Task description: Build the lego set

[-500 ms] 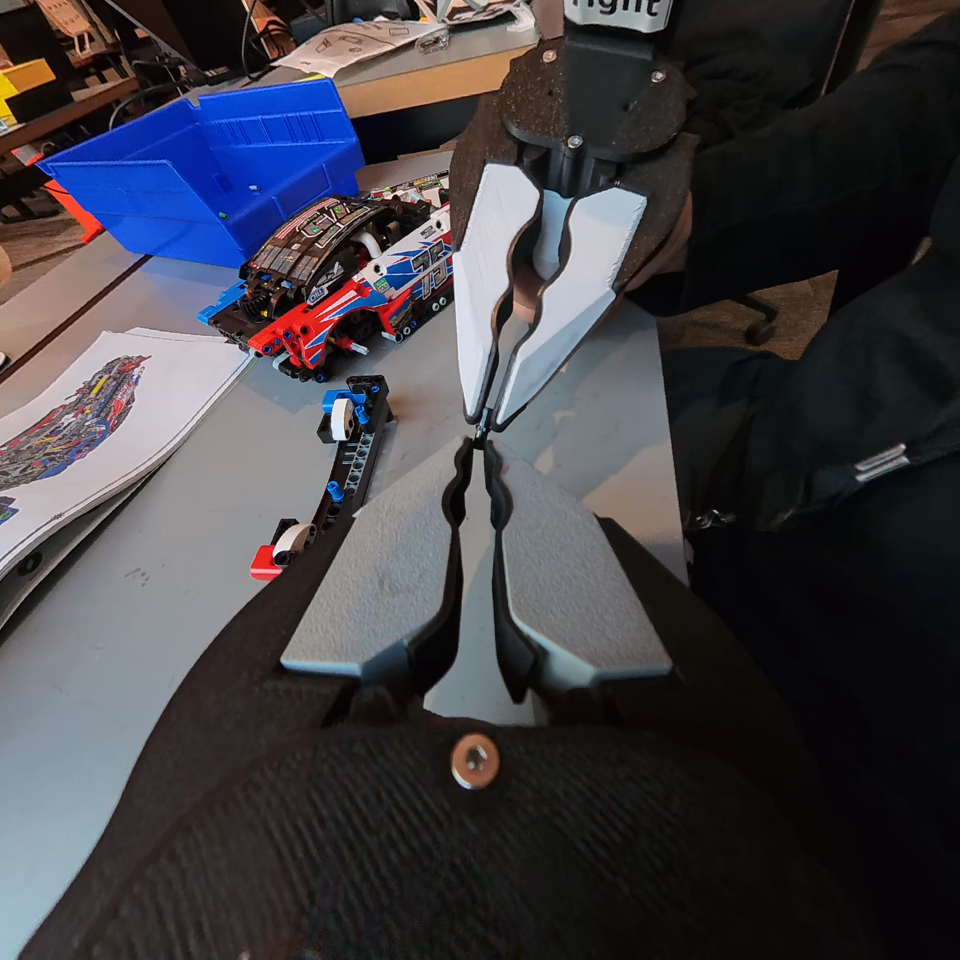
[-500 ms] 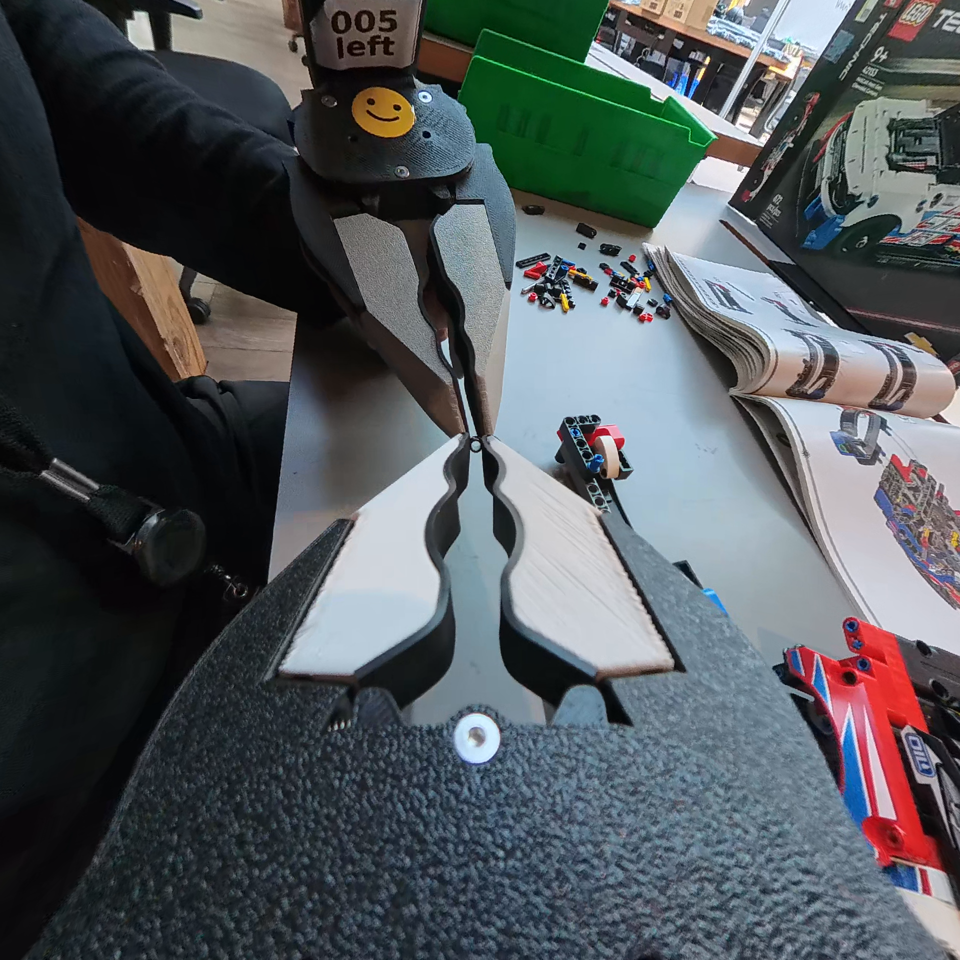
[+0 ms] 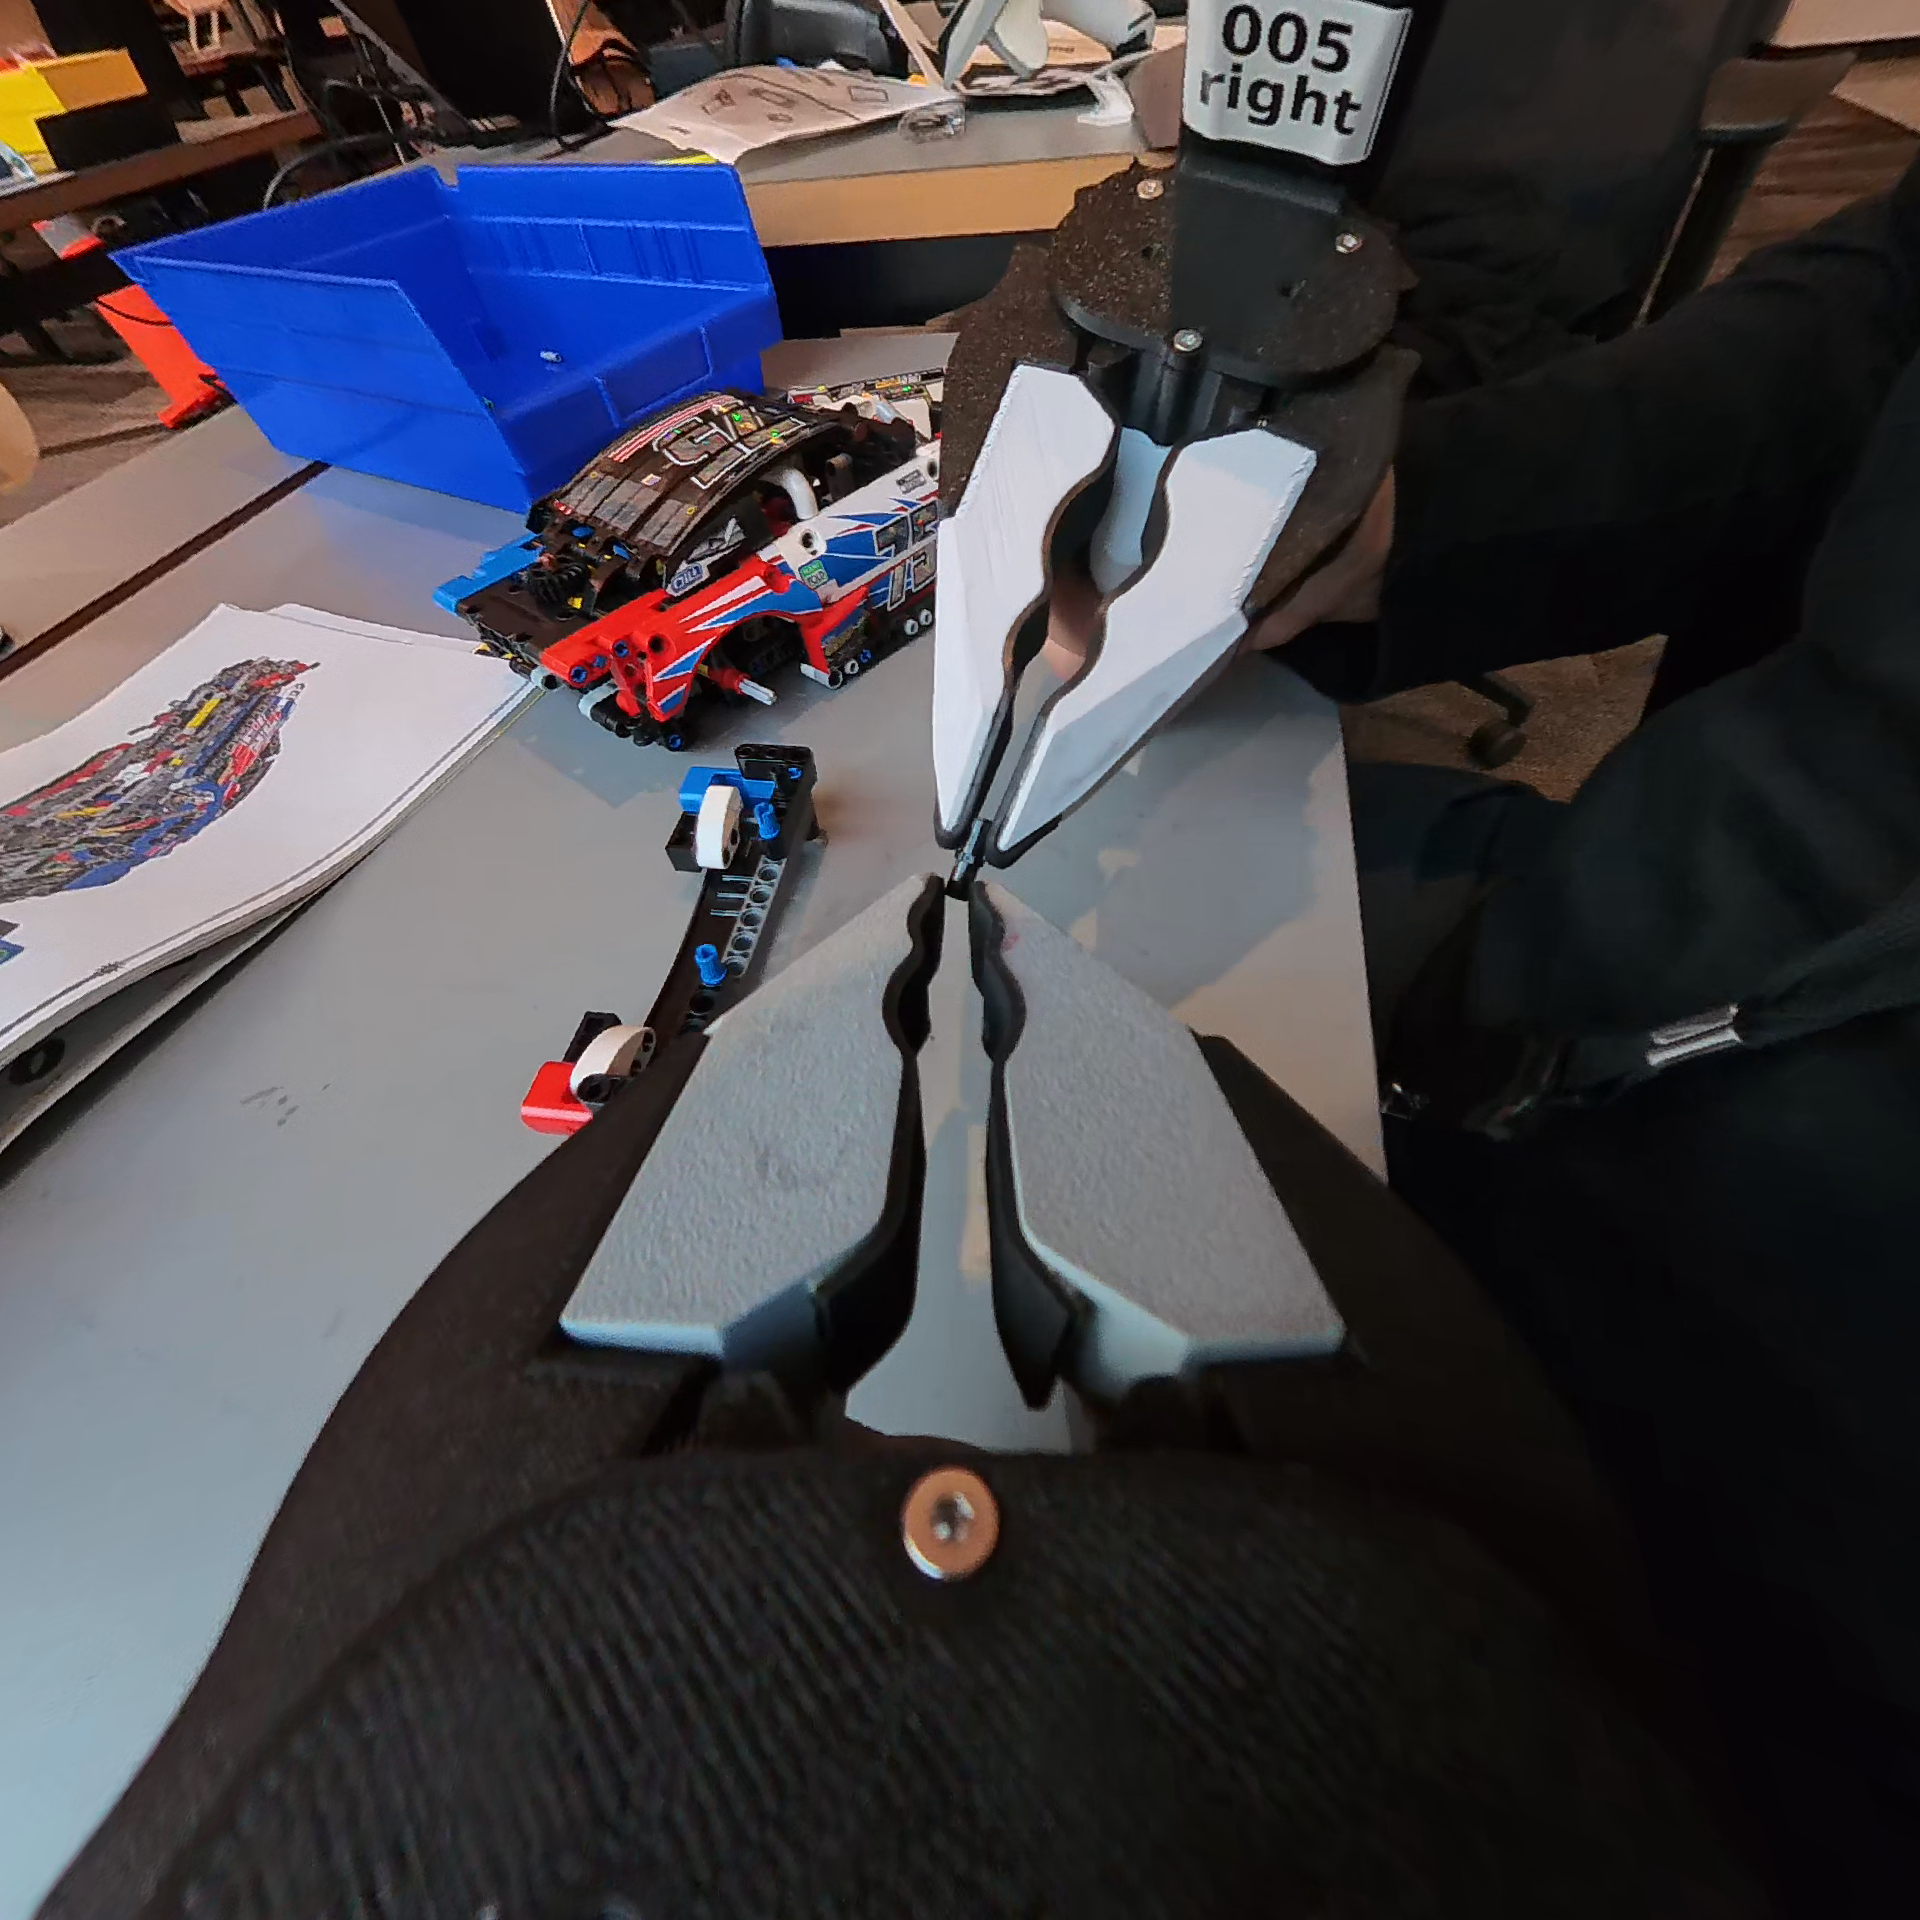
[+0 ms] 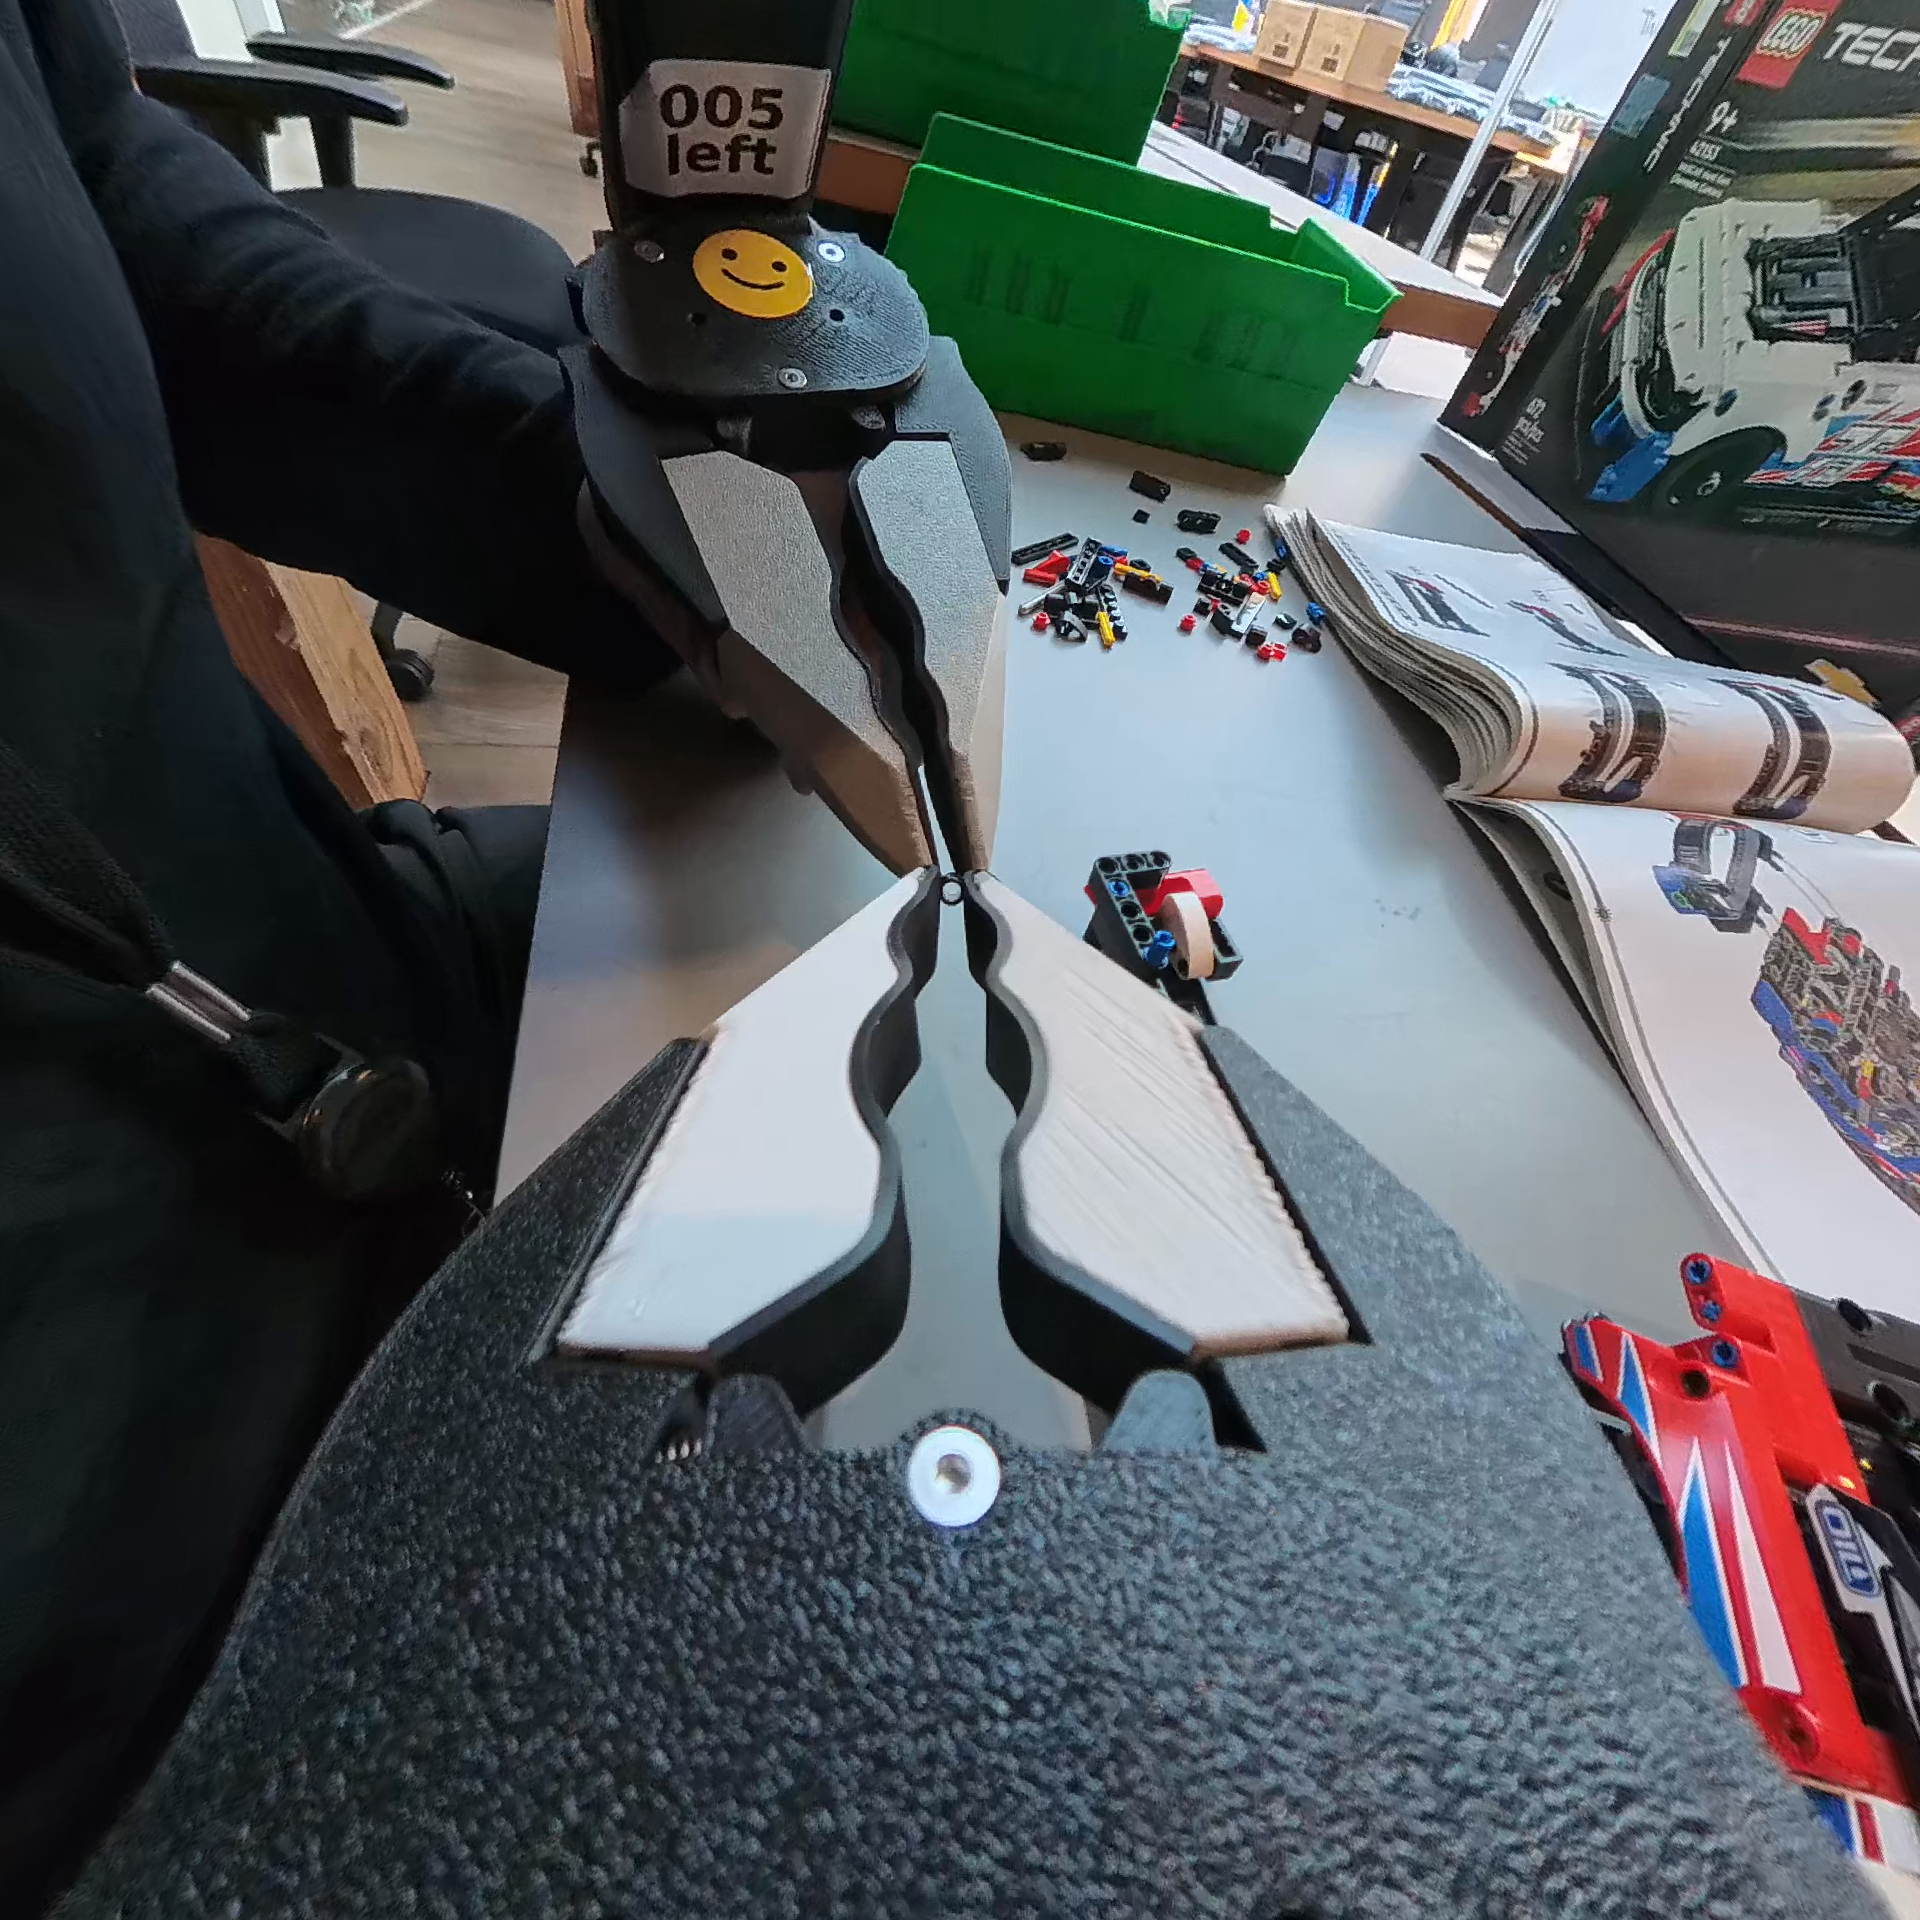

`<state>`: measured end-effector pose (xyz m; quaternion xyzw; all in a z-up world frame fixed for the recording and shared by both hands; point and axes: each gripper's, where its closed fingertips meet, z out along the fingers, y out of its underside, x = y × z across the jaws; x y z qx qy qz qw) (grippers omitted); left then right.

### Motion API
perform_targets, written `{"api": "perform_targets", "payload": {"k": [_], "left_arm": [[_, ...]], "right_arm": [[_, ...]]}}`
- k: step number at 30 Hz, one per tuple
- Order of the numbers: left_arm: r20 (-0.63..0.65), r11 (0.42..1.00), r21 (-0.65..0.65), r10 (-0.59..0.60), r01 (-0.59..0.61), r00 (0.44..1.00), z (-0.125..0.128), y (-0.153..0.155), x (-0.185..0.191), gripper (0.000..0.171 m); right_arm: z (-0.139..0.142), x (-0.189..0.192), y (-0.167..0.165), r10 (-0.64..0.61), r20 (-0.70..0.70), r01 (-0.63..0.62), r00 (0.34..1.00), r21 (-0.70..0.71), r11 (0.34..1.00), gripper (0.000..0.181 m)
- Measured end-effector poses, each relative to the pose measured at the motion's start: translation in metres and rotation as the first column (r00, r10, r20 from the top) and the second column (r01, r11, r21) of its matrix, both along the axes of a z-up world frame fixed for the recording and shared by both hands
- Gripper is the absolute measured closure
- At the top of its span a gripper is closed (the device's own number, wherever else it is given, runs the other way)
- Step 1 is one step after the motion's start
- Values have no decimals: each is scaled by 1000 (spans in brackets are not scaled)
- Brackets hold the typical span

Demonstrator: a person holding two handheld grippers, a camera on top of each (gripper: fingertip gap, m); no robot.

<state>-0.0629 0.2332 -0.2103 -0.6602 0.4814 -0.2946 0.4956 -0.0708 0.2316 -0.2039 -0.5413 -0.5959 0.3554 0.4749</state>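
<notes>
Left hand-held gripper (image 3: 958, 902) and right hand-held gripper (image 4: 948, 888) tip to tip above the desk (image 3: 312, 1195), both pinched on one tiny black pin (image 4: 950, 889), likely passing it. Lego car (image 3: 727, 561) parked beside.

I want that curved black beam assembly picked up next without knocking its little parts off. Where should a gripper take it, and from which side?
Probably the bare middle of the curved black beam assembly, where only pin holes and a blue pin show. It lies flat on the grey table, so come from above, fingers straddling its narrow width. Avoid both ends: white rounded pieces and blue or red parts sit there.
</notes>
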Motion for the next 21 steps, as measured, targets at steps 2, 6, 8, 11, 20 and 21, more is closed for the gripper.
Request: {"api": "perform_targets", "payload": {"k": [2,6,8,11,20,21], "left_arm": [[5,1000,-8,4,-4,1000,0,1,0,170],[6,1000,-19,6,-6,1000,0,2,0,170],[11,1000,-26,5,-5,1000,0,3,0,169],[21,999,-37,8,-7,1000,1,5,-1,170],[50,998,-65,15,-12,999,3,8,-3,169],[52,998,-67,17,-14,998,4,8,-3,169]], "right_arm": [[0,0,1,1,-3,-1,1000,-8,1000,177],[0,0,2,0,-2,0,1000,-20,1000,177],[1,0,3,-2,-5,2,1000,-25,1000,177],[1,-1,5,-6,-11,6,1000,-33,999,177],[4,-2,8,-9,-25,7,1000,-53,999,177],[4,-2,8,-10,-28,8,1000,-54,999,177]]}}
